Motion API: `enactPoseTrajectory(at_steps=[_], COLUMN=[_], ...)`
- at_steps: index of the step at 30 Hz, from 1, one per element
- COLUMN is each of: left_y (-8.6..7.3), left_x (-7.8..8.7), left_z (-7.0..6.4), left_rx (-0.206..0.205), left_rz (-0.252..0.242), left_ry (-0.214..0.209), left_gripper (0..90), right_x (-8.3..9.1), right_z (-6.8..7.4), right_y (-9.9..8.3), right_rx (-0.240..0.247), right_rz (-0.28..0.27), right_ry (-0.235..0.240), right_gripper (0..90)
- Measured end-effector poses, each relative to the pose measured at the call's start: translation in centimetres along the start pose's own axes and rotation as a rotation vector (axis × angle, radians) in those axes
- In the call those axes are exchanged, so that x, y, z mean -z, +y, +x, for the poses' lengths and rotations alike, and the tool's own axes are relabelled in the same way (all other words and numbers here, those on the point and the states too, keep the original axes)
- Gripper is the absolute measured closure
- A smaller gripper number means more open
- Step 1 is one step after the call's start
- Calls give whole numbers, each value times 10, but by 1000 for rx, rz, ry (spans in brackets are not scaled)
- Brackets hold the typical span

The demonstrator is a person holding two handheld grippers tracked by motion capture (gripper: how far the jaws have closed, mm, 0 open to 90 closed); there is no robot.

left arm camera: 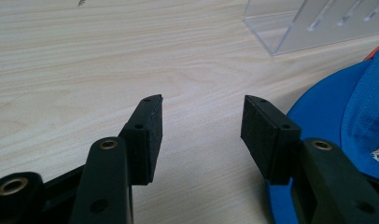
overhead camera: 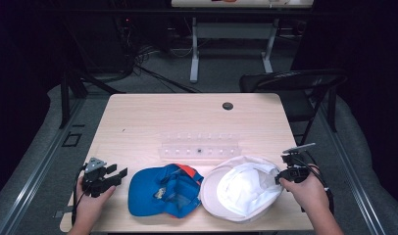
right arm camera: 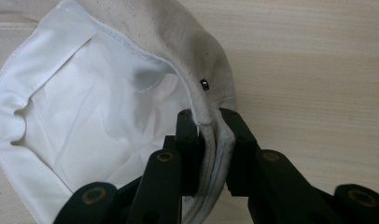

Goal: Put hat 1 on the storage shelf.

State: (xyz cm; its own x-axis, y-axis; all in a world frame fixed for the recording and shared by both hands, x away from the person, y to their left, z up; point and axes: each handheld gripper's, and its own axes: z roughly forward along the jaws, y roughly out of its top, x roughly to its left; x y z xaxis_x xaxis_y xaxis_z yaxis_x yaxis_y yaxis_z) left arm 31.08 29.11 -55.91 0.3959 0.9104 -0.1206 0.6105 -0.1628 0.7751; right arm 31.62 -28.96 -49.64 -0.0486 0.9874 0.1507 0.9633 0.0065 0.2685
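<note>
I am holding the right gripper (right arm camera: pixel 210 140) clamped on the rim of the white cap (overhead camera: pixel 241 188), its jaws pinching the cream fabric between them; the cap is lying upside down on the table (overhead camera: pixel 153 117), spreading away to the left of that gripper, with its white lining facing up. I am keeping the left gripper (left arm camera: pixel 201 135) wide and holding nothing, its jaws hovering over bare wood; the blue cap (left arm camera: pixel 337 121) is sitting just to its right, also upturned, touching the white one. The clear plastic rack (left arm camera: pixel 313 23) is lying beyond the left gripper, ahead and to the right.
</note>
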Motion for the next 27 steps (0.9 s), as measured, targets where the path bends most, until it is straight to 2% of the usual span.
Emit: enactPoseTrajectory(at_steps=[4,6,7,8,12,17,18,21,23,25,27], left_y=[0,0,0,0,0,0,0,0,0,0,0], left_x=[0,0,0,0,0,0,0,-1,0,0,-1], left_z=[0,0,0,0,0,0,0,1,1,0,0], left_rx=[1,0,0,0,1,0,0,-1,-2,-2,-2], left_rz=[-2,1,0,0,0,0,0,0,-1,-1,-5], left_ry=[2,0,0,1,2,3,4,6,7,6,10], left_gripper=[488,489,488,489,489,489,489,489,489,489,488], right_x=[4,7,7,9,14,19,19,24,25,29,32], right_z=[5,6,8,7,4,3,4,7,10,12,15], right_y=[3,4,5,6,11,15,16,17,18,19,21], right_rx=[46,50,30,38,11,-3,-4,8,5,29,21], right_rz=[36,58,57,69,98,124,105,117,96,111,104], right_ry=[-34,-29,-13,7,78,128,132,106,97,78,86], right_gripper=[797,799,799,800,801,802,802,803,802,802,803])
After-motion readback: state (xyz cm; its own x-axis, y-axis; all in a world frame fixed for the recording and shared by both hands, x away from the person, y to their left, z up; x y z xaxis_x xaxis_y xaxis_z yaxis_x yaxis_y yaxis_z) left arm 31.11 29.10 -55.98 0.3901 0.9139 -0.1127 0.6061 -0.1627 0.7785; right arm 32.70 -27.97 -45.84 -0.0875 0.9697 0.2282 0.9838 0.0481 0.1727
